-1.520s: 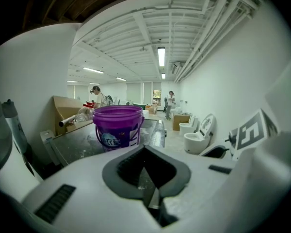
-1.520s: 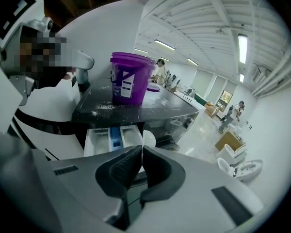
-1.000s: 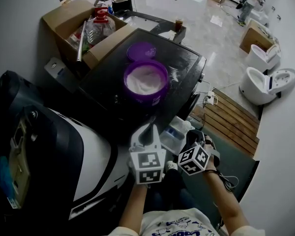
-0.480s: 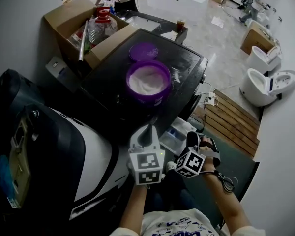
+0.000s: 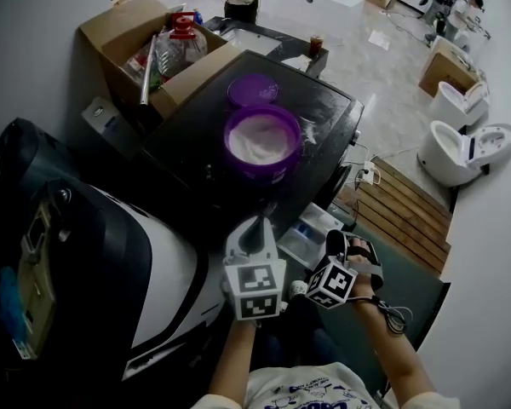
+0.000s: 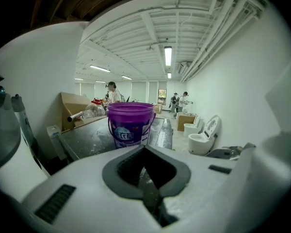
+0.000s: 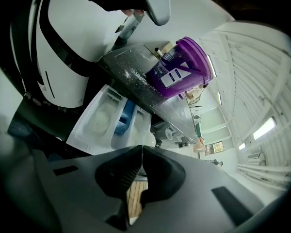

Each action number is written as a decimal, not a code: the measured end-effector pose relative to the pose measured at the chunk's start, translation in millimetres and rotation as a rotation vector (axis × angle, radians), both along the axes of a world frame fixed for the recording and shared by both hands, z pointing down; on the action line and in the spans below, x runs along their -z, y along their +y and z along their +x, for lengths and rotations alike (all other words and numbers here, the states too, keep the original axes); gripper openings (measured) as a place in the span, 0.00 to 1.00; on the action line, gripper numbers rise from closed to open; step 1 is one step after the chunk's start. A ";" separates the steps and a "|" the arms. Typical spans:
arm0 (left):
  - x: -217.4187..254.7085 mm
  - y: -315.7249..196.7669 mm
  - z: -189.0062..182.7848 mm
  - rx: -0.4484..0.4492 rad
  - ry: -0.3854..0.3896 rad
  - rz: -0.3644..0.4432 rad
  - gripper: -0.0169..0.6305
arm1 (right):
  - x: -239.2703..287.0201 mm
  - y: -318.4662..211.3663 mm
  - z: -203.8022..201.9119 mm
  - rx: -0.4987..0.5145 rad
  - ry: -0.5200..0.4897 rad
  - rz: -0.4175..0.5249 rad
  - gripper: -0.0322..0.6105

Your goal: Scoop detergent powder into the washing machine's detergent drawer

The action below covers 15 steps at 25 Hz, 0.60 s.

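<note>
A purple bucket of white detergent powder stands open on the dark washing machine top; its purple lid lies just behind it. The white detergent drawer is pulled out below the top's front edge. My left gripper is shut and empty, pointing at the bucket from the near side. My right gripper is shut with nothing in it and hovers beside the drawer, whose compartments hold pale powder and a blue insert. The bucket appears above the drawer in the right gripper view.
A cardboard box with bottles stands at the back left of the machine. A white and black appliance fills the left. Wooden slats and toilets are at the right. People stand far behind.
My right gripper has turned and sunk slightly beside the drawer. The left gripper has barely moved. The bucket stands where it was.
</note>
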State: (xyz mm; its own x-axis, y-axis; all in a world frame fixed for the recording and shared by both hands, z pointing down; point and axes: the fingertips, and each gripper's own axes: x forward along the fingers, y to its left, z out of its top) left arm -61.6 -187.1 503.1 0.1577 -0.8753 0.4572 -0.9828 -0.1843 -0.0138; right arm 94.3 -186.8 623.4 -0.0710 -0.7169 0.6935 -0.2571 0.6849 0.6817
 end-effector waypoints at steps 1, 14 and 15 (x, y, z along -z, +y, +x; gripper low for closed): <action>-0.1 0.5 -0.8 0.001 0.001 0.000 0.03 | -0.2 0.3 1.2 -0.011 -0.009 -0.003 0.08; 11.6 2.9 -4.2 0.003 0.010 0.020 0.03 | 30.0 -1.7 3.9 -0.172 -0.233 0.003 0.08; 14.1 2.5 -4.6 0.004 0.010 0.025 0.03 | 33.2 -1.7 3.4 -0.181 -0.251 0.005 0.08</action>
